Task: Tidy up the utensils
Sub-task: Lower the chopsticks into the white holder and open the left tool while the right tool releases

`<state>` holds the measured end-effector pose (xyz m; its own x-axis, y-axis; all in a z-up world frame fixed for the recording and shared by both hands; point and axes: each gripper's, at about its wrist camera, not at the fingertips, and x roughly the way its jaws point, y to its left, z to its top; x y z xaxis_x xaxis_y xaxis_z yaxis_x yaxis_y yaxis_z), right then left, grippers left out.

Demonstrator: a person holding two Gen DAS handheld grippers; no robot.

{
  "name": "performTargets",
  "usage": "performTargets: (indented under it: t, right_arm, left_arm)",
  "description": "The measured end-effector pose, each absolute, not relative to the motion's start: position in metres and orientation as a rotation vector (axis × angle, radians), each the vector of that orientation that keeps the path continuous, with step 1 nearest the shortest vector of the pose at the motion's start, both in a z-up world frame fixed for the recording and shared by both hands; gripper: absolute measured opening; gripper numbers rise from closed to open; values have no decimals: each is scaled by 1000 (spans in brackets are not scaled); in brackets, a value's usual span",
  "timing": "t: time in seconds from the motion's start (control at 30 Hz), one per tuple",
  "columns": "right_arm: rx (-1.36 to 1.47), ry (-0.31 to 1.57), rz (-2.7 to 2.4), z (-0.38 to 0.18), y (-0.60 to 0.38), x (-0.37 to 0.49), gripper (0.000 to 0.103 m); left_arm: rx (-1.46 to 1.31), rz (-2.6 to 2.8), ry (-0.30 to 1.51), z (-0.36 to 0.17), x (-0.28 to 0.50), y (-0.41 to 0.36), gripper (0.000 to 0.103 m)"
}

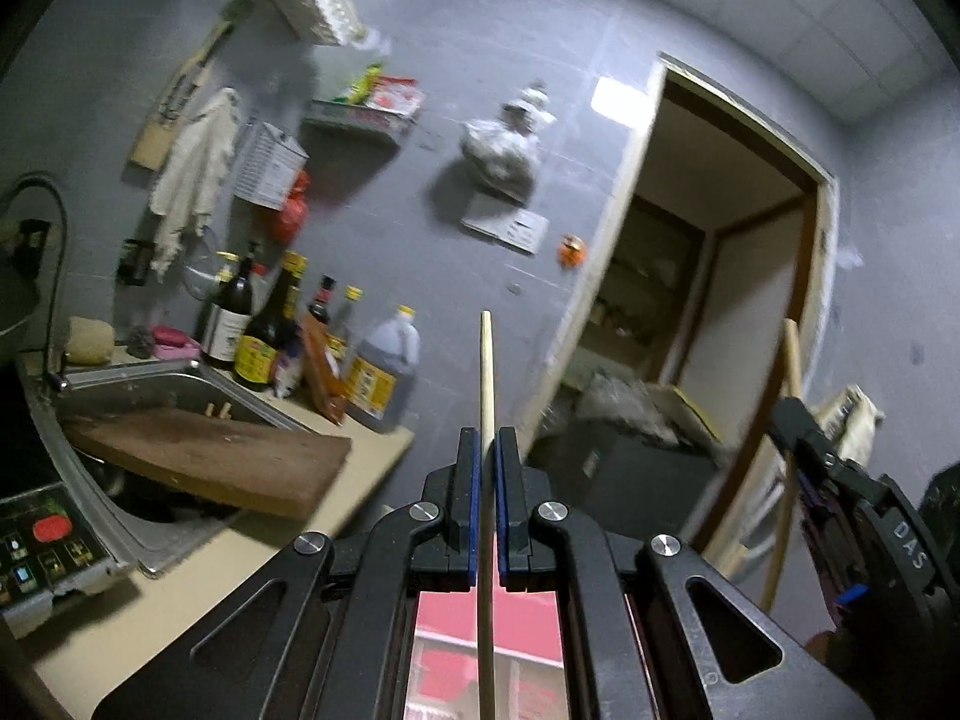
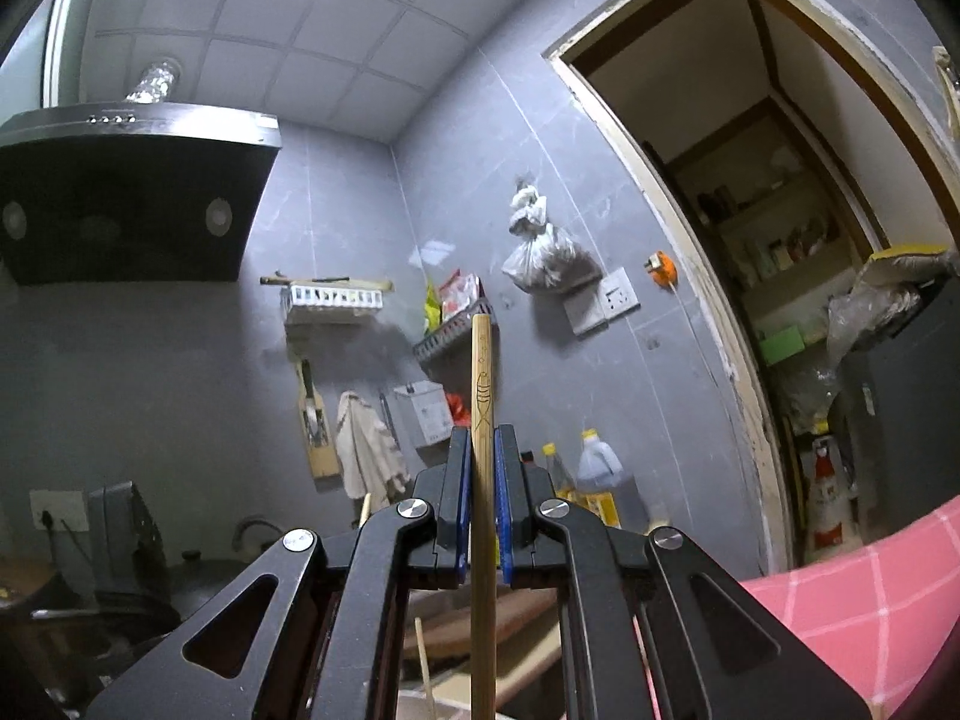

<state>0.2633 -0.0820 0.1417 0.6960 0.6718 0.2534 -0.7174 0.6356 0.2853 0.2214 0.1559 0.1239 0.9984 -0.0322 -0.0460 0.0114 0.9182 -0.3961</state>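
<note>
Wooden chopstick (image 1: 486, 372) clamped in left tongs (image 1: 486, 438), another (image 2: 483, 372) in right tongs (image 2: 483, 438); both upright, liable to pivot or slip if grip slackened.

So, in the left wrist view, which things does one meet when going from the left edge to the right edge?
Sink → wooden cutting board → large vinegar jug → chopstick held in the left gripper → open doorway → right gripper, holding a second chopstick.
</note>
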Motion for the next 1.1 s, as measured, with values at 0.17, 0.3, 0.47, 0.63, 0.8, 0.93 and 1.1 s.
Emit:
performTargets:
  t: [0.17,0.3,0.47,0.63,0.8,0.93,1.1]
  right_arm:
    - [418,-172,750,136,-82,266,5]
    - [443,-229,684,131,-85,263,5]
    - [457,-268,638,124,-85,263,5]
    - [441,-292,599,119,-79,262,5]
    - [429,-325,551,114,-79,259,5]
    - [417,-313,530,111,-78,261,5]
    - [375,-274,526,107,-74,265,6]
  left_arm:
    - [-446,33,16,116,229,179,3]
    - [-444,71,-18,111,229,179,3]
    - [-453,111,-25,99,231,182,3]
    - [-472,127,-19,86,235,186,3]
    - [-487,123,-11,76,238,183,3]
    - [-492,122,-2,72,240,182,3]
    - [-485,123,15,66,241,178,3]
